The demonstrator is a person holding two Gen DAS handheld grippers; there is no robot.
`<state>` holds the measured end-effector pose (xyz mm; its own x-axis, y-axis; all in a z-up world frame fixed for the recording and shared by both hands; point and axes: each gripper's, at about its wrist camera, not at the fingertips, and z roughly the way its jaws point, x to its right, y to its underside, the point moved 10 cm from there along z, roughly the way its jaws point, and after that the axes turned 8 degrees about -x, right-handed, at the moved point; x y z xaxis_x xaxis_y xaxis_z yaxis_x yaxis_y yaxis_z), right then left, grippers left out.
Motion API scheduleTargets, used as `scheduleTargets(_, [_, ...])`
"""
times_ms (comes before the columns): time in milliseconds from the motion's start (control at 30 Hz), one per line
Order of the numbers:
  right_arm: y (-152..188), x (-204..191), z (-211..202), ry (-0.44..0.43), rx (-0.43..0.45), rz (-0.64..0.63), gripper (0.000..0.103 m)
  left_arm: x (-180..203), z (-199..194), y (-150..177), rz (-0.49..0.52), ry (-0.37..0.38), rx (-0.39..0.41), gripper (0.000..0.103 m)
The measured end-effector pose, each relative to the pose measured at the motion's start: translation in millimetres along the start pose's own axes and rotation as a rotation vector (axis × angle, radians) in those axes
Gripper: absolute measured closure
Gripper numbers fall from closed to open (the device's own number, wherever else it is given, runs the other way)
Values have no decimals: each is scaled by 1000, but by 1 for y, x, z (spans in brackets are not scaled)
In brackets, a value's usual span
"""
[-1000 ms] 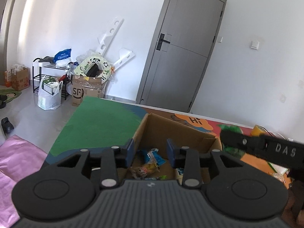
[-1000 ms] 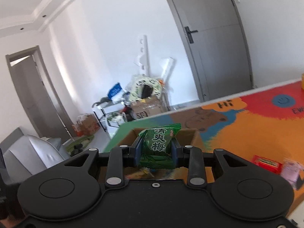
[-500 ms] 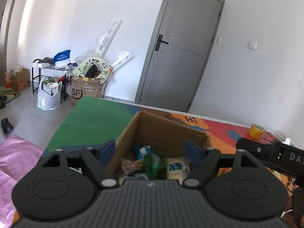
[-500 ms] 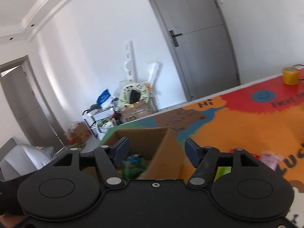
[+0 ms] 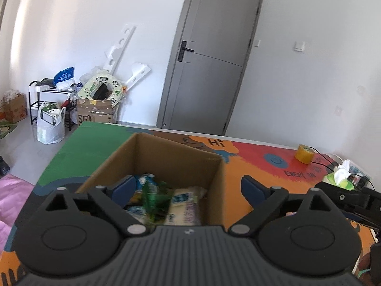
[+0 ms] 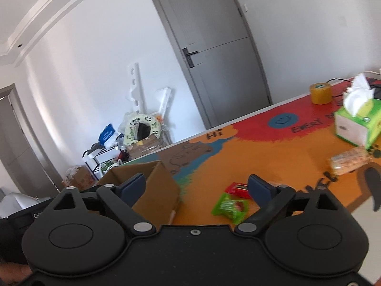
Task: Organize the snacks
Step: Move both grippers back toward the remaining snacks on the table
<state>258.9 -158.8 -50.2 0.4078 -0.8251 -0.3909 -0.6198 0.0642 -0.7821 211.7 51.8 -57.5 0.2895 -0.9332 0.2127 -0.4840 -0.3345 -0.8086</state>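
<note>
Right gripper (image 6: 196,187) had a green plum pack pinched a second ago; now it's let go, jaws opening wide with nothing between them, and it's swung off the box (image 6: 152,178) toward the table snacks. Left gripper (image 5: 188,188) is opening too, empty. A green pack (image 5: 154,199) now sits in the box.

Colourful table mat (image 6: 250,157) — cardboard box (image 5: 176,157), snack packets (image 6: 229,206), tissue box (image 6: 357,128)

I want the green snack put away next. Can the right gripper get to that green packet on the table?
Probably yes. The green packet lies flat on the mat just ahead of the right gripper, whose jaws are opening with nothing between them. Only the red packet lies close behind it; the cardboard box stands off to one side.
</note>
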Motion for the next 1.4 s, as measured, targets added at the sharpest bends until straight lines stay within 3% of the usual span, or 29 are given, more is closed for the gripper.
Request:
scheduleTargets(433, [2,56,-32,58,42,67,2,58,-4,15,81,94,-30,7])
scheduleTargets(833, [6,105,-54,114,59,118,2,106,6,28,134,124,-53,7])
scheduleTargets(1400, [11,163,-36,203,35,174,2,138,52,47,165,130,-105,8])
